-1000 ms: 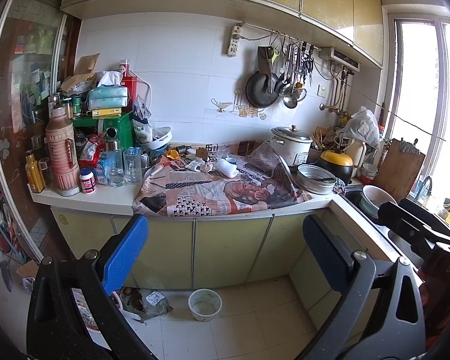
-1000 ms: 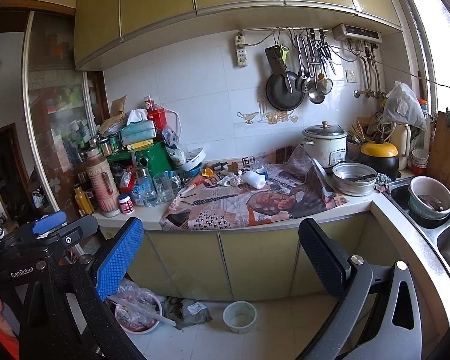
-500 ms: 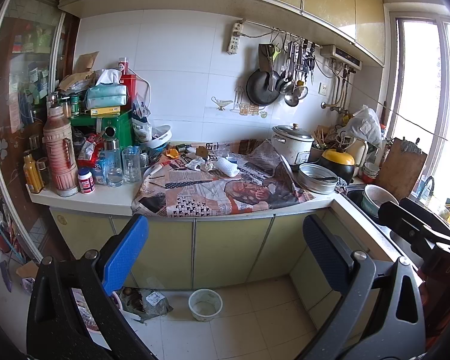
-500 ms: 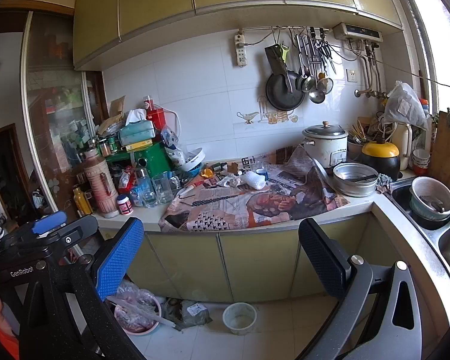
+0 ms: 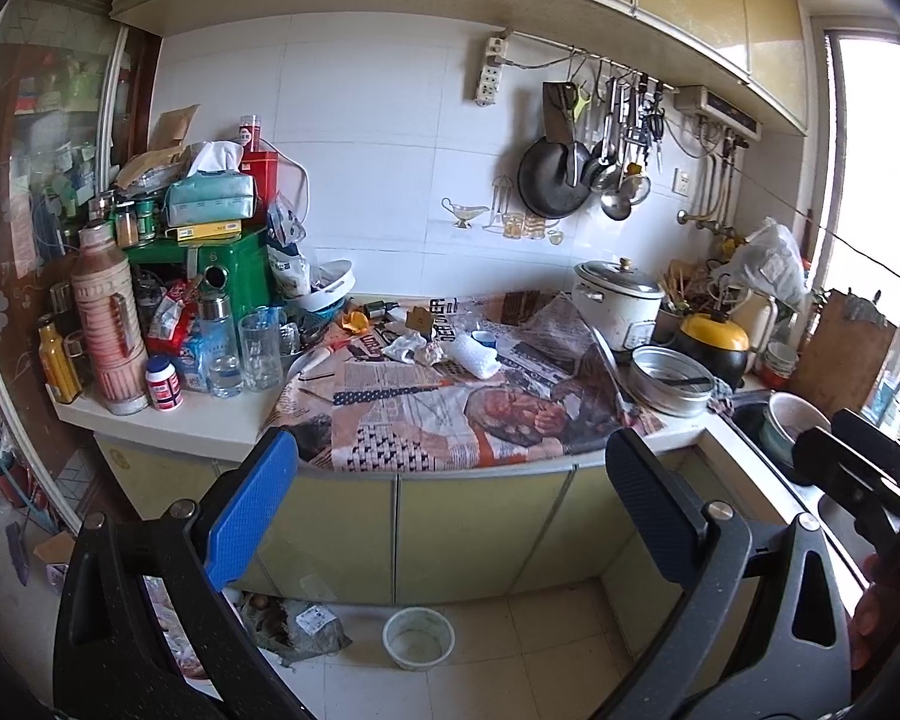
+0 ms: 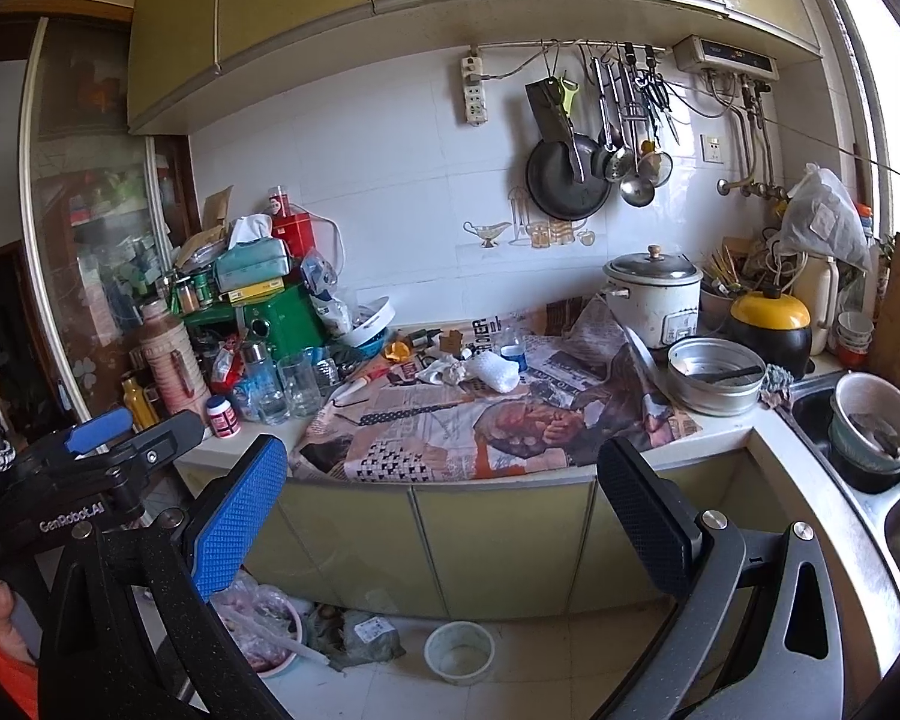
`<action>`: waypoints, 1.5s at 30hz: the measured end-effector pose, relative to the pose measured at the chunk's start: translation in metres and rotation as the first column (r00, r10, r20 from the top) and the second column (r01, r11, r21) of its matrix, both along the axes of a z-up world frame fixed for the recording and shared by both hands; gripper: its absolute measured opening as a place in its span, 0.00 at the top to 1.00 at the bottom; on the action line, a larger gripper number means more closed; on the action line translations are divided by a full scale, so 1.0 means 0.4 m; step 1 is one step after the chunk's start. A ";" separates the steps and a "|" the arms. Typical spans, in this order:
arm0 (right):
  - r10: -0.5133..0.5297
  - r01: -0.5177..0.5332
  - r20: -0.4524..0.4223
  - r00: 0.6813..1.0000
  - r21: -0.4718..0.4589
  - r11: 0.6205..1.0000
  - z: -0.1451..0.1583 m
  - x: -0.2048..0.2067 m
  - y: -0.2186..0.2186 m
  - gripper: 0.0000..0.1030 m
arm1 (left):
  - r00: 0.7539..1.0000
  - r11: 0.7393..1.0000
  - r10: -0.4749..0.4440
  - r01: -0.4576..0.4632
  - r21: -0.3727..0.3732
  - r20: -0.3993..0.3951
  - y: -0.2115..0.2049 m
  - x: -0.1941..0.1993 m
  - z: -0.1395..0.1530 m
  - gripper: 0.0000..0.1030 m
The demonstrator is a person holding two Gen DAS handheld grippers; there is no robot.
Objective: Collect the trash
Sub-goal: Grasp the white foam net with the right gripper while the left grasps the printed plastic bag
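Loose trash lies on the newspaper-covered counter (image 5: 450, 414): a crumpled white tissue (image 5: 405, 345), a white bubble-wrap roll (image 5: 477, 355) and an orange peel (image 5: 354, 321). The right wrist view shows the same tissue (image 6: 444, 369), roll (image 6: 495, 371) and peel (image 6: 397, 350). My left gripper (image 5: 450, 498) is held well back from the counter, open, with nothing between its blue and black pads. My right gripper (image 6: 444, 516) is open and empty too, at about the same distance. Each gripper shows at the edge of the other's view.
A small white bucket (image 6: 459, 651), a pink basin with a plastic bag (image 6: 264, 630) and a crumpled grey bag (image 6: 363, 636) sit on the floor below the cabinets. Bottles and glasses (image 5: 258, 348) crowd the counter's left. A rice cooker (image 5: 618, 303), metal pan (image 5: 672, 387) and sink (image 6: 870, 438) stand right.
Both views have shifted slightly, so the counter and floor bucket sit a little lower in frame. Both grippers stay open and empty.
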State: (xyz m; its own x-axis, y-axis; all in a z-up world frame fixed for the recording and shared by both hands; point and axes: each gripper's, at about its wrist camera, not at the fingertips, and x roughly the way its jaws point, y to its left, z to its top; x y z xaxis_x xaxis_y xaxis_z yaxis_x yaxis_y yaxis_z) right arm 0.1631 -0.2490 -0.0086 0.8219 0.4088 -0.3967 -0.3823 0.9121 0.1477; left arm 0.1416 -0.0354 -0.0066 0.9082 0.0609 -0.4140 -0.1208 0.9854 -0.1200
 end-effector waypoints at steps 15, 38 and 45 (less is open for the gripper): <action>-0.071 0.066 -0.092 0.993 -0.061 0.996 -0.133 0.319 0.003 0.00 | 0.989 0.997 0.071 -0.072 -0.003 -0.130 0.053 0.388 -0.127 0.00; -0.263 0.235 -0.294 0.919 -0.126 0.964 -0.276 0.819 0.271 0.00 | 0.930 1.000 -0.014 0.010 -0.014 -0.368 0.403 1.051 -0.313 0.00; -0.213 0.169 -0.336 0.918 -0.156 0.973 -0.338 0.974 0.292 0.00 | 0.910 1.000 -0.001 -0.006 -0.017 -0.414 0.410 1.195 -0.363 0.00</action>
